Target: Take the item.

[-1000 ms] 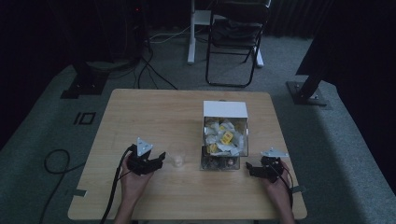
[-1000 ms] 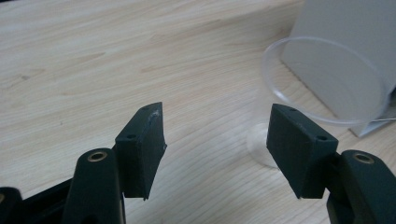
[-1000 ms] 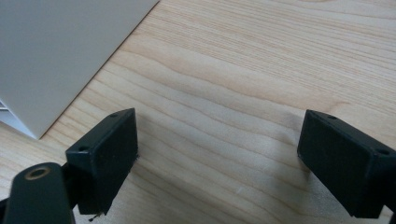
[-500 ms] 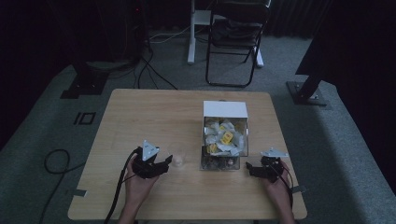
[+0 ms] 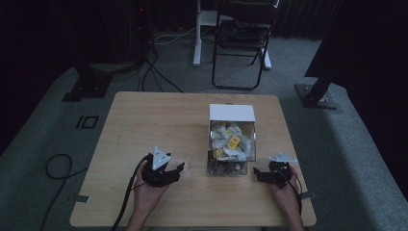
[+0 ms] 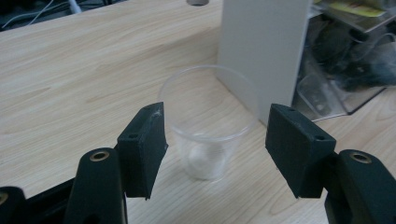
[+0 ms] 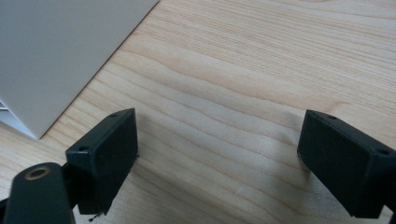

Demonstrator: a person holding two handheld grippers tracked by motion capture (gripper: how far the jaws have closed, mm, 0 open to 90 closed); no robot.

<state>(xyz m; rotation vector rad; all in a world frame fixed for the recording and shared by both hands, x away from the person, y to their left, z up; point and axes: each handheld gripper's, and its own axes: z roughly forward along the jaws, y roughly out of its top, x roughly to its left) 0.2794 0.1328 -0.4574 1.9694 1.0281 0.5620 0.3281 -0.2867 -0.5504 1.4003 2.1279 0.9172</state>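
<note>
While my left hand-held gripper point(image 6: 212, 149) stands with its jaws spread wide, I see a clear plastic cup point(image 6: 208, 126) upright on the worktop point(image 5: 144, 120) between and just ahead of them, neither jaw touching it. Beyond the cup to its right stands a clear bin of packets point(image 5: 231, 142) with a white wall. My right hand-held gripper point(image 7: 219, 158) is also spread apart over bare wood, that white wall at its far left.

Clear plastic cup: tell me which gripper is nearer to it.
Left. The left gripper has its open jaws either side of the cup; the right gripper is beyond the box.
</note>
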